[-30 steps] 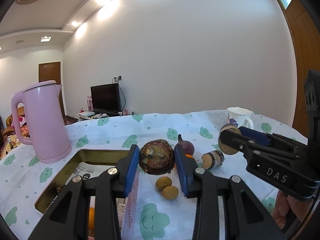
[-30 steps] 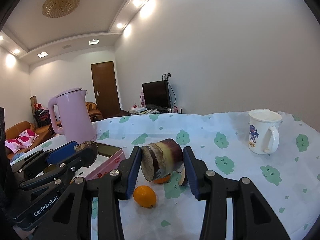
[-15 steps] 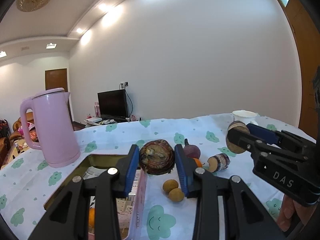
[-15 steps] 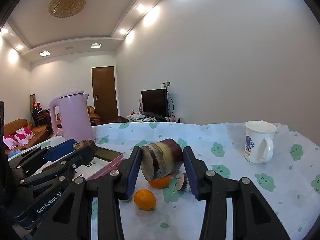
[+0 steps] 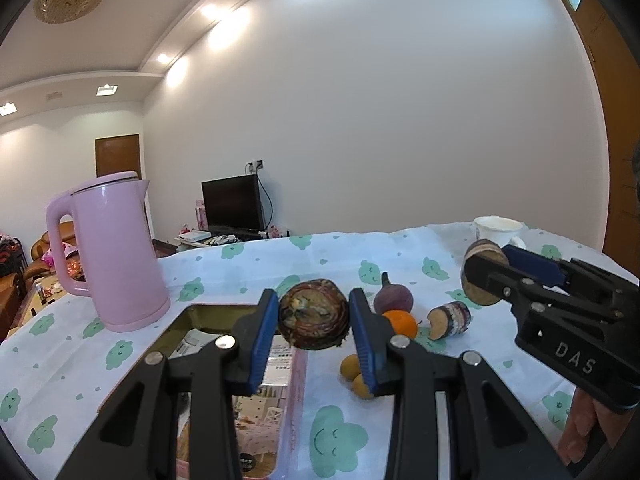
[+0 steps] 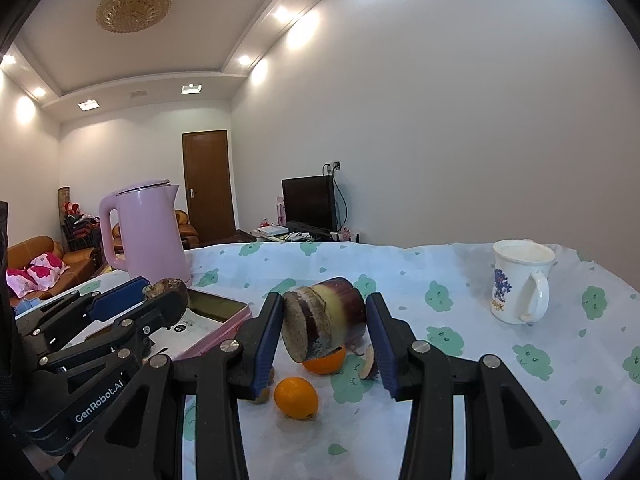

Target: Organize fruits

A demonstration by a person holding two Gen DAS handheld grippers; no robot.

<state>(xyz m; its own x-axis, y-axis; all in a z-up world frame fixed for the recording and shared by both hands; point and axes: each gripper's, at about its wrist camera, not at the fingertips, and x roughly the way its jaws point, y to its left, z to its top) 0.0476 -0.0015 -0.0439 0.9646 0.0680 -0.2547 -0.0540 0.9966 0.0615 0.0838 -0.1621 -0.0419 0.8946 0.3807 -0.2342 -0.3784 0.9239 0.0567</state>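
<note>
My left gripper (image 5: pixel 313 324) is shut on a dark brown round fruit piece (image 5: pixel 313 314), held above the right rim of the pink tin box (image 5: pixel 298 380). My right gripper (image 6: pixel 325 330) is shut on a cut sugarcane section (image 6: pixel 324 326), held above the table. It also shows at the right of the left wrist view (image 5: pixel 482 272). On the cloth lie oranges (image 6: pixel 296 397) (image 6: pixel 326 362), a purple fruit (image 5: pixel 393 298), another sugarcane piece (image 5: pixel 449 319) and small brown longans (image 5: pixel 350 366).
A pink kettle (image 5: pixel 114 252) stands at the left behind the box. A white mug (image 6: pixel 518 282) stands at the right. The table carries a white cloth with green prints (image 6: pixel 440 300). A TV and a door are far behind.
Both grippers have risen slightly with their pieces still held. The left gripper has shifted left, so the box rim now lies beneath its fruit.
</note>
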